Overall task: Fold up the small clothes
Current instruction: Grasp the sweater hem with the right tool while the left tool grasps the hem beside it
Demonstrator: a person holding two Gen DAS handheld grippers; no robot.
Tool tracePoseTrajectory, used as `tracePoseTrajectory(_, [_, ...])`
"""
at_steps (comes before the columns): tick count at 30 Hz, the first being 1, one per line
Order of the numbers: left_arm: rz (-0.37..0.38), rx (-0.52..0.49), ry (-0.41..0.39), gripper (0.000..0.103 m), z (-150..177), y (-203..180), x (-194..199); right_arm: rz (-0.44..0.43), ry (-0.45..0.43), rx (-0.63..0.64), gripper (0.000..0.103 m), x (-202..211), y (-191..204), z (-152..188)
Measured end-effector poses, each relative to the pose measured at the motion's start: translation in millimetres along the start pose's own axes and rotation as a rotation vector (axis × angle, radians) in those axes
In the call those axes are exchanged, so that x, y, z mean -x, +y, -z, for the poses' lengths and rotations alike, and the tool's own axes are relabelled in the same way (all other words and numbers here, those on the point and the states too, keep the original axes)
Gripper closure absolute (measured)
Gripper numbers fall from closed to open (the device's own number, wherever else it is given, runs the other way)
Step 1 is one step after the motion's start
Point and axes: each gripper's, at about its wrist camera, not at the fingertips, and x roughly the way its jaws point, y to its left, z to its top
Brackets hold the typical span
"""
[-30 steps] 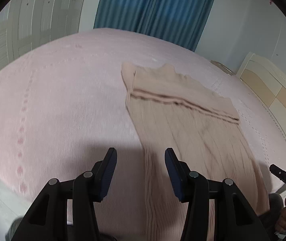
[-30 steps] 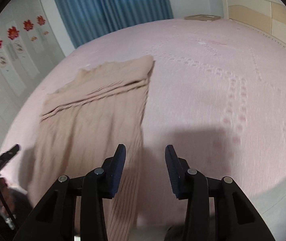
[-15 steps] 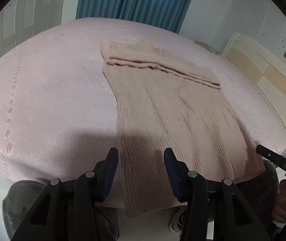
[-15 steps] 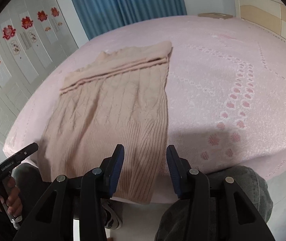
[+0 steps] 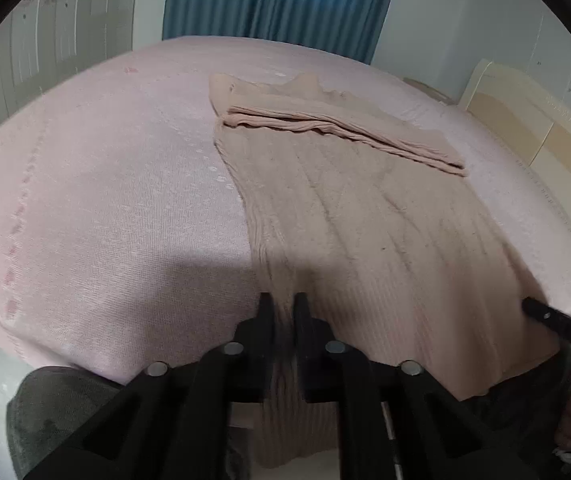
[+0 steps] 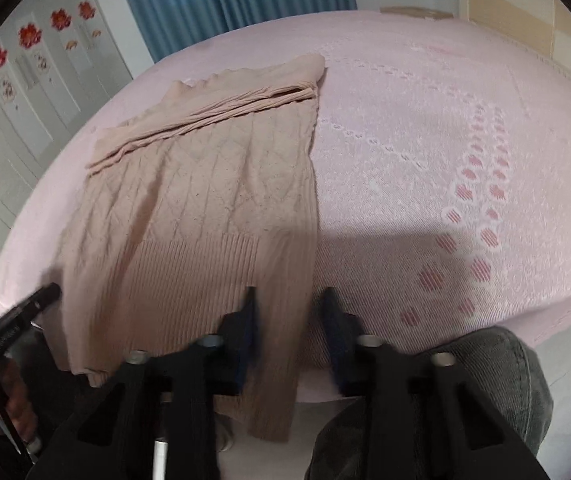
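Lay flat on pink bedspread (image 5: 97, 208), hem over near edge: beige knit sweater (image 5: 349, 216). Left gripper (image 5: 283, 308) just pinched shut on hem; right gripper (image 6: 289, 300) closing, jaws apart around hem's other corner. Behind: blue curtain (image 5: 277, 0), headboard (image 5: 525, 120).

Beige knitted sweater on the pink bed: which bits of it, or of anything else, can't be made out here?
- Left wrist view: the beige knitted sweater has its near corner pinched inside the left hand-held gripper, whose jaws have just closed on it.
- Both views: the sweater's chest, under its folded-over top layer.
- Right wrist view: the person's left hand, cut by the picture's edge and blurred.
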Motion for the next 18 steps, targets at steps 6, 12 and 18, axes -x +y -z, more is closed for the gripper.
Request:
tracePoseTrajectory(6, [0.031, 0.115, -0.034, 0.094, -4.4, 28.5, 12.3, -0.043, -0.078, -0.065, 0.098, 20.4, -19.7, 1.3])
tracePoseTrajectory(12, [0.062, 0.13, 0.008, 0.092, 0.7, 35.5, 10.6, -0.019, 0.002, -0.076, 0.098, 7.8, -21.9, -1.4])
tracePoseTrajectory(18, [0.11, 0.157, 0.047, 0.087, 8.3, 39.0, 14.6, -0.04, 0.028, -0.057, 0.093, 4.8, -19.5, -1.9])
